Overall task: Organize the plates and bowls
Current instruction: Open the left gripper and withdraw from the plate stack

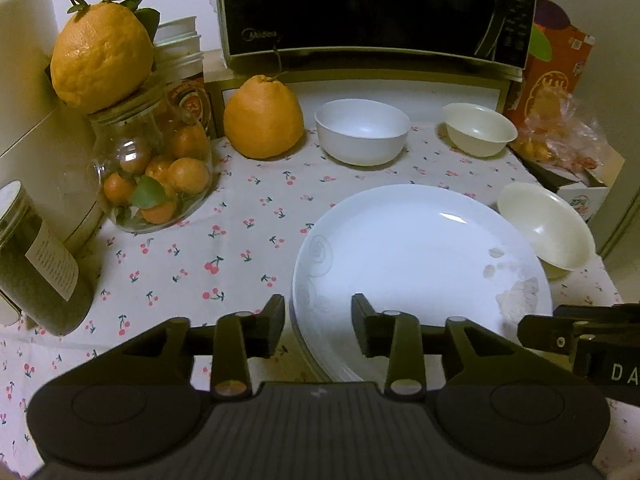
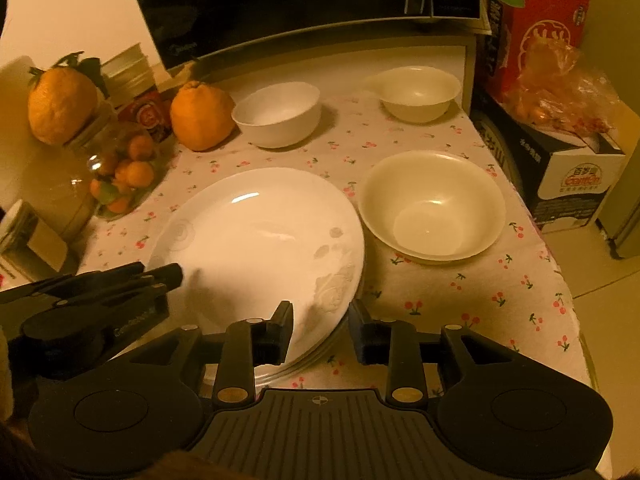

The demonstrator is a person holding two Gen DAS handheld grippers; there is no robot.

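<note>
A stack of white plates [image 1: 420, 256] [image 2: 260, 240] with a faint grey flower pattern lies on the cherry-print tablecloth [image 1: 224, 240] [image 2: 480, 304]. My left gripper [image 1: 320, 324] is open, and the stack's left rim passes between its fingers with gaps on both sides. At the stack's right near rim my right gripper [image 2: 320, 332] also stands open, not pressing on it. Behind the plates stand a white bowl [image 1: 362, 132] [image 2: 278, 114] and a small cream bowl [image 1: 478, 128] [image 2: 416, 94]. A wider cream bowl [image 1: 548, 232] [image 2: 432, 204] sits just right of the plates.
A black microwave [image 1: 360, 12] [image 2: 280, 4] fills the back. A big orange [image 1: 262, 118] [image 2: 200, 116], a glass jar of small oranges [image 1: 156, 176] [image 2: 120, 176] with another orange on top, and a labelled jar [image 1: 36, 264] crowd the left. Boxes [image 2: 560, 176] and bagged fruit [image 2: 560, 92] stand past the table's right edge.
</note>
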